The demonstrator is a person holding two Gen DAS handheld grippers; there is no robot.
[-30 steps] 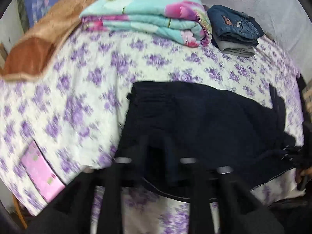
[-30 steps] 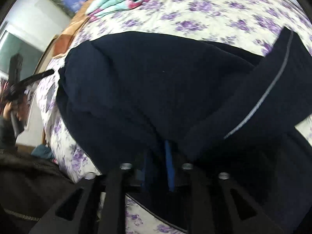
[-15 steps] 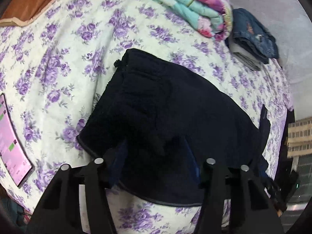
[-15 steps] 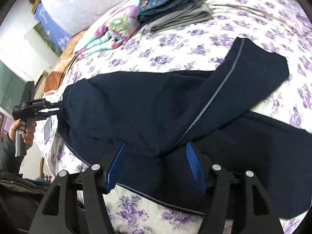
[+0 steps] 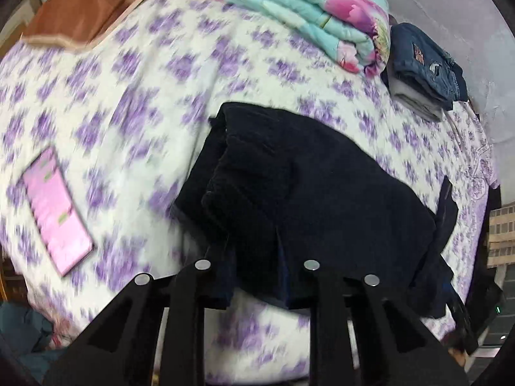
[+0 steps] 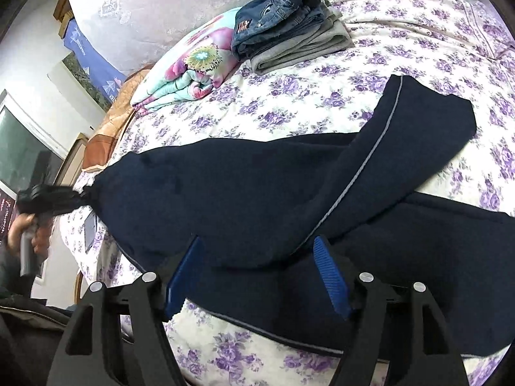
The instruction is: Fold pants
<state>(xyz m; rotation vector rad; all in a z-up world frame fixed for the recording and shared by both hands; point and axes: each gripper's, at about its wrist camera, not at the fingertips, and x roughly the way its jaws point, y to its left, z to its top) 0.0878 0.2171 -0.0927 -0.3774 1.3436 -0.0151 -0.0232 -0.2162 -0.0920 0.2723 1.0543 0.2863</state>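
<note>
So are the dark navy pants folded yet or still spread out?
Partly folded: on the dark navy pants, one piped leg lies doubled diagonally across the other, not yet a compact stack.

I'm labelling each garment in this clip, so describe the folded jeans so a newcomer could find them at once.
Start from the bed with the purple-flowered sheet and look to its far side by the wall. Beside the folded floral quilt sits a small stack of clothes; the jeans lie on top of a folded grey garment. Among everything here, only they are blue denim.
</note>
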